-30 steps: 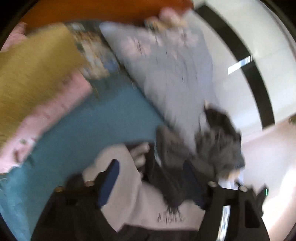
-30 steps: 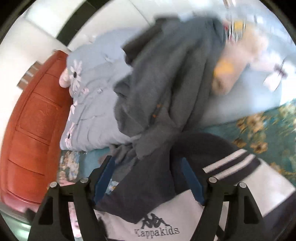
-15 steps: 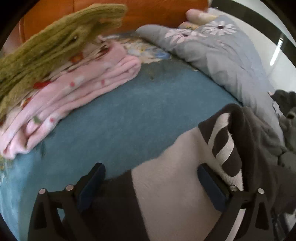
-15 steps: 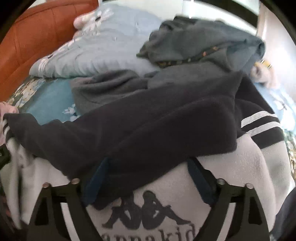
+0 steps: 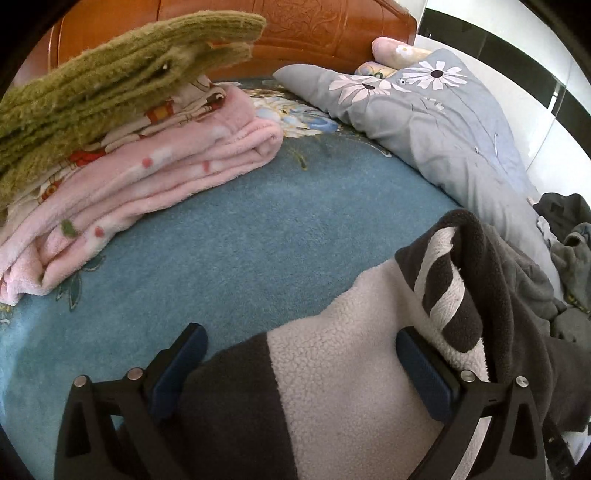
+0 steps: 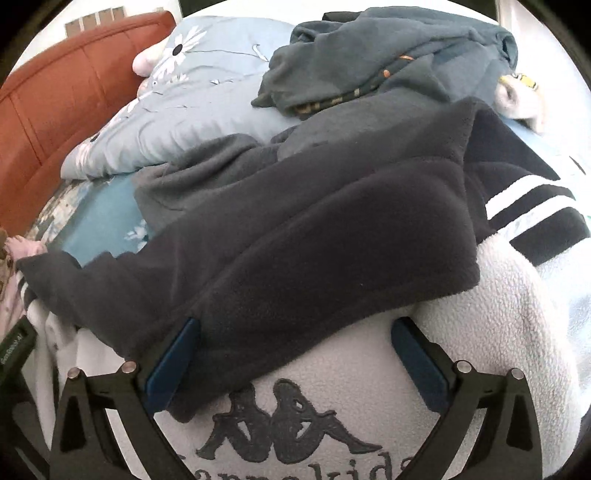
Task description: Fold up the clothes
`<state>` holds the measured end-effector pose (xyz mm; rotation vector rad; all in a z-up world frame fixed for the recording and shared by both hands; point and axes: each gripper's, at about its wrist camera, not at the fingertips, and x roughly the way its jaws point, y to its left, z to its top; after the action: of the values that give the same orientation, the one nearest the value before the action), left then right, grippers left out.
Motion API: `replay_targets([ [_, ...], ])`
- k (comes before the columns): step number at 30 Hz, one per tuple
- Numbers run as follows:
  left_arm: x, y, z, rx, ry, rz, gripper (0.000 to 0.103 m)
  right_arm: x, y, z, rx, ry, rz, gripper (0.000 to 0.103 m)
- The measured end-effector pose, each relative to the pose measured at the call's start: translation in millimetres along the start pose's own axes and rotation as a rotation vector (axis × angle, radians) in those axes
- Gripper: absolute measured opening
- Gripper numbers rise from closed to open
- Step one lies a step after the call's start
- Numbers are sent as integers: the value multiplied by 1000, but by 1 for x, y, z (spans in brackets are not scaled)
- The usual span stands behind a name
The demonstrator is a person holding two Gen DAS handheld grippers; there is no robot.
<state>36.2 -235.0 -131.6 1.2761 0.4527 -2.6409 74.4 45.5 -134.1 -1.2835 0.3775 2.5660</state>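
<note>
A white and dark grey fleece jacket (image 5: 332,369) lies on the teal bed cover (image 5: 240,240). Its striped cuff (image 5: 443,277) is folded up at the right. My left gripper (image 5: 301,332) hovers low over the jacket's edge with its jaws wide; the fleece lies between them and the pads do not press it. In the right wrist view a dark sleeve (image 6: 295,240) lies across the white chest above the printed logo (image 6: 288,432). My right gripper (image 6: 297,325) straddles that sleeve. Its jaws are opening and hold nothing.
A folded pink blanket stack (image 5: 166,177) topped by a green knit (image 5: 110,81) sits at the left. A grey-blue daisy quilt (image 5: 443,122) lies against the wooden headboard (image 5: 314,29). A heap of grey clothes (image 6: 388,62) lies beyond the jacket.
Both grippers came down towards the bed and their jaws spread wide. The jacket, lifted before, now rests on the bed cover, free of both grips.
</note>
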Motion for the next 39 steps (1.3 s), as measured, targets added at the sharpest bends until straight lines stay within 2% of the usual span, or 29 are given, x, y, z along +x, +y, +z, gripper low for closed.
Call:
replay_targets([
  [39,1,1,-1,1,0,-2,103,5,3,1,9,-6,9,103],
])
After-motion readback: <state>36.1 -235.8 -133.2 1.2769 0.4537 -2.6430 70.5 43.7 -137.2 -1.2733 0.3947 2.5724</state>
